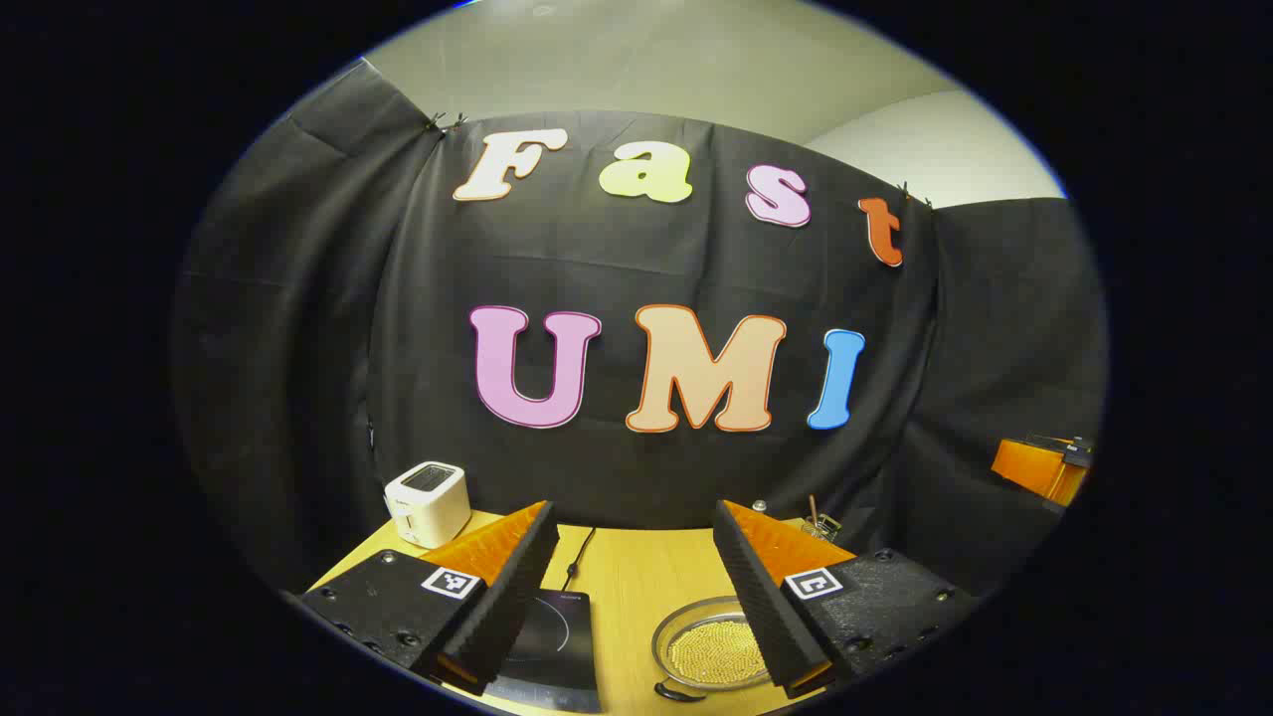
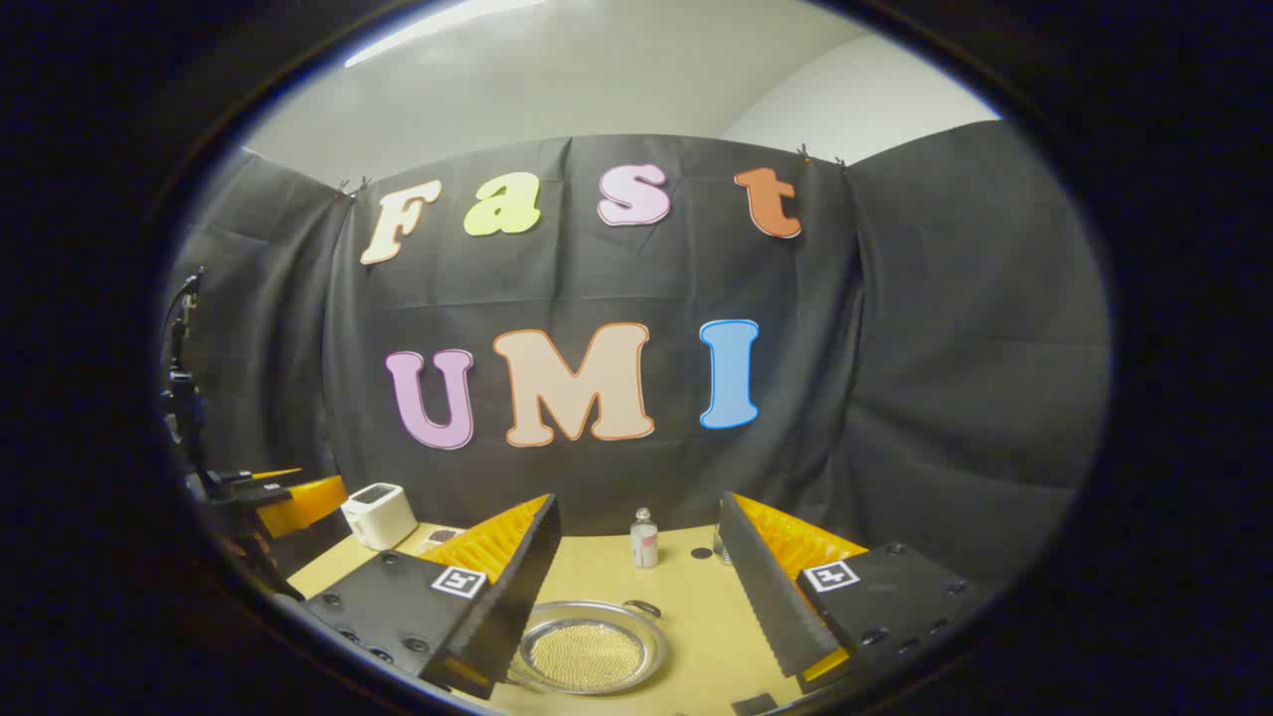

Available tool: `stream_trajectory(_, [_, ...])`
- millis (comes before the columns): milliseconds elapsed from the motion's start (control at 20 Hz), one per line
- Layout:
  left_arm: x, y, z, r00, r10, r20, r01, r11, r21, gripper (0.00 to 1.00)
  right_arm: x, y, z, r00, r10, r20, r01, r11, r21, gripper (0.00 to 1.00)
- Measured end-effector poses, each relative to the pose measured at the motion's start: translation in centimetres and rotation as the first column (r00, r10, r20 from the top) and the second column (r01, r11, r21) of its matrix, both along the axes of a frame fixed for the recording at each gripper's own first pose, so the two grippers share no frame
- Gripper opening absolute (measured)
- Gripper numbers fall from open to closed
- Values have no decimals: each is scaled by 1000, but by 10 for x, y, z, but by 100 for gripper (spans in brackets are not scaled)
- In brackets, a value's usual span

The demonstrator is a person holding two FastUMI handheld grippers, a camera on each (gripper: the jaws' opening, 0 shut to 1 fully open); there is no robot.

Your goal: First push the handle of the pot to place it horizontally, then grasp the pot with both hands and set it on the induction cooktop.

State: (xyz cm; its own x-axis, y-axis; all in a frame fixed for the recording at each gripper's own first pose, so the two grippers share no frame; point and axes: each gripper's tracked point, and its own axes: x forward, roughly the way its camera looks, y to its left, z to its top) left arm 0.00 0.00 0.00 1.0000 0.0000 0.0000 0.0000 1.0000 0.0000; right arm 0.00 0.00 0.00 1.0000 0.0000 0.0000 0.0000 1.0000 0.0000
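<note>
Both held high above the wooden table (image 1: 636, 587), nothing yet touched. Pot (image 2: 587, 651) on the table, low and near, a shallow metal pan filled with small pale beads; in the right gripper view sitting just left of centre between the fingers, in the left gripper view off to the right, partly hidden behind the right-hand finger. Cooktop (image 1: 552, 636), a flat dark slab, lying to the left of the pot and close beside it, its cord running away toward the far wall. Pot's short dark handles small and hard to read: one at the far right of the rim in the right gripper view (image 2: 641, 606), another at the near left edge in the left gripper view (image 1: 678, 692), so the line through them looks slanted rather than level across the table, though that stays a judgement. Right gripper (image 2: 636, 587) apparently the better placed for the first push, with the pot almost straight ahead and below. Left gripper (image 1: 636, 577) more over the cooktop. Fingers of both spread wide apart, gripping nothing. Toaster (image 1: 428, 502) at the far left, small bottle (image 2: 644, 538) at the far middle, both well clear.
</note>
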Motion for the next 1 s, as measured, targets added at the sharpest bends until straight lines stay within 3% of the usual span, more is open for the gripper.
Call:
stream_trajectory(50, [0, 1, -2, 1000, 1, -8, -1, 1000, 0, 92, 0, -1, -2, 1000, -2, -3, 2, 1000, 0, 99])
stream_trajectory(150, [2, 2, -5, 1000, 4, -15, -4, 1000, -2, 95, 0, 0, -5, 1000, 0, -9, 0, 1000, -7, 99])
stream_trajectory(200, [1, 3, -6, 1000, 6, -17, -6, 1000, -3, 95, 1, 0, -5, 1000, -1, -9, 1, 1000, -11, 93])
stream_trajectory(350, [-1, 5, -8, 1000, 12, -19, -12, 1000, 0, 91, 2, 5, -8, 1000, 11, -16, -11, 1000, -7, 93])
stream_trajectory(500, [-2, 10, -12, 999, 21, -24, -21, 1000, 6, 95, 3, 8, -9, 999, 24, -22, -24, 1000, 7, 93])
stream_trajectory(550, [-3, 11, -12, 999, 24, -25, -24, 1000, 4, 91, 4, 9, -9, 999, 25, -21, -25, 1000, 8, 93])
stream_trajectory(650, [-6, 15, -15, 999, 29, -29, -29, 1000, 2, 95, 5, 10, -12, 999, 22, -24, -22, 1000, 6, 93])
stream_trajectory(700, [-6, 16, -15, 999, 33, -28, -33, 999, 3, 91, 5, 11, -13, 999, 22, -28, -22, 1000, 9, 99])
stream_trajectory(750, [-8, 19, -14, 999, 38, -28, -38, 999, 5, 95, 6, 13, -17, 999, 27, -34, -27, 1000, 12, 99])
stream_trajectory(900, [-12, 27, -17, 998, 56, -29, -56, 998, 13, 91, 8, 19, -21, 999, 31, -40, -30, 999, 25, 89])
stream_trajectory(950, [-13, 29, -17, 998, 61, -31, -60, 998, 16, 91, 10, 19, -20, 999, 29, -36, -28, 999, 24, 77])
stream_trajectory(1000, [-14, 31, -18, 997, 63, -32, -63, 998, 18, 91, 11, 22, -20, 999, 33, -34, -32, 999, 24, 77])
